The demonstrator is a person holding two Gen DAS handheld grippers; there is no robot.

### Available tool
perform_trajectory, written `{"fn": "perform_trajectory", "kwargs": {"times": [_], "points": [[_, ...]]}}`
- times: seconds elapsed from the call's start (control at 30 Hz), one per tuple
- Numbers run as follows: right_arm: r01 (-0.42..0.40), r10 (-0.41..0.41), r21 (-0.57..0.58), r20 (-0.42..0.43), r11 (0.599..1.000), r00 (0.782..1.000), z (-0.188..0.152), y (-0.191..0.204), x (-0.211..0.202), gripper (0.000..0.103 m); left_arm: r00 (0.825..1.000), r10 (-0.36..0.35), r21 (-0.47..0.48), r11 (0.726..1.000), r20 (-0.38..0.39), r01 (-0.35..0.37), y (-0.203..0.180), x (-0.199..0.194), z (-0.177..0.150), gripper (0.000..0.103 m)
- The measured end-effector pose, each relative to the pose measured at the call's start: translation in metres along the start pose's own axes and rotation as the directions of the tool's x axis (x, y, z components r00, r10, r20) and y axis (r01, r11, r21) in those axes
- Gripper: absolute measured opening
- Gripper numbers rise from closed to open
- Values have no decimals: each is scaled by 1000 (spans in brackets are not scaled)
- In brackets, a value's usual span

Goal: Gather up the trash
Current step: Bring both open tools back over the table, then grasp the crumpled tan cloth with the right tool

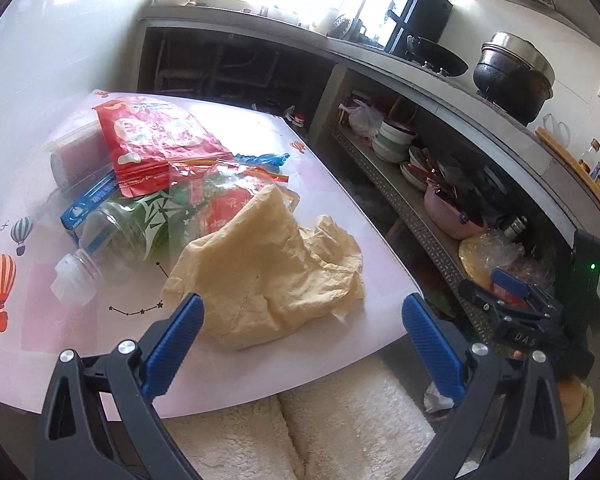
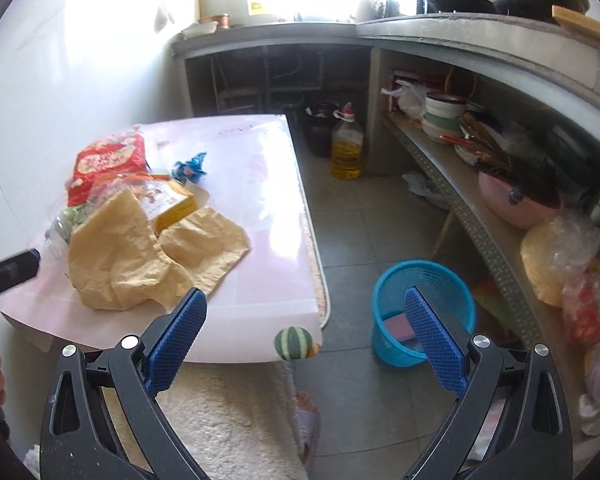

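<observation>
Both tools are spread wide and hold nothing: the left tool (image 1: 302, 320) hangs over the near edge of the pink surface (image 1: 340, 208), the right tool (image 2: 306, 316) above the floor beside it. One crumpled yellow paper (image 1: 268, 276) lies nearest on the surface. Behind it are one clear plastic bottle (image 1: 112, 236) on its side, one yellow box (image 2: 176, 204), one red bag (image 1: 152, 144) and one blue wrapper (image 2: 190, 168). One blue basket (image 2: 424, 312) stands on the floor, right of the surface.
</observation>
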State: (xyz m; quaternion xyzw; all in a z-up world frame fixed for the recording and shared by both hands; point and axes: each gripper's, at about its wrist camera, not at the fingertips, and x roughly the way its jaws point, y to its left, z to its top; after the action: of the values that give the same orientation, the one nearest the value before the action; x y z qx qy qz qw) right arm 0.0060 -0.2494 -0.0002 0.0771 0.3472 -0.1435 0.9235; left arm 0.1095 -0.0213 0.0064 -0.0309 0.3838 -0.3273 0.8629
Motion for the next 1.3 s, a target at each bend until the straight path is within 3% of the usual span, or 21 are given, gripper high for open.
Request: {"fn": "perform_trajectory", "kwargs": {"times": [0.27,0.43,0.63,0.83,0.97,1.17,1.3], "points": [[-153,154,44,-34,987,987,9,10,10,95,999,49,37,998,12,-49,10,4,-14,97],[-260,263,50,-69,964,962,13,24,23,95,996,80,72,994,31,-83,11,11,-17,97],[-363,360,-8,-109,932,927,23,56,44,95,994,107,21,994,38,-108,31,16,-16,92],[-379,363,-60,-183,924,914,25,90,80,90,992,117,-18,993,41,-116,47,16,-17,78],[-352,322,-101,-227,931,919,19,105,98,86,995,95,-35,995,27,-94,53,18,-18,71],[-321,282,-121,-261,939,923,6,107,105,74,996,87,-24,996,21,-87,56,18,-17,67],[-307,266,-134,-259,942,929,4,108,102,59,997,76,-34,997,14,-75,57,19,-18,64]]}}
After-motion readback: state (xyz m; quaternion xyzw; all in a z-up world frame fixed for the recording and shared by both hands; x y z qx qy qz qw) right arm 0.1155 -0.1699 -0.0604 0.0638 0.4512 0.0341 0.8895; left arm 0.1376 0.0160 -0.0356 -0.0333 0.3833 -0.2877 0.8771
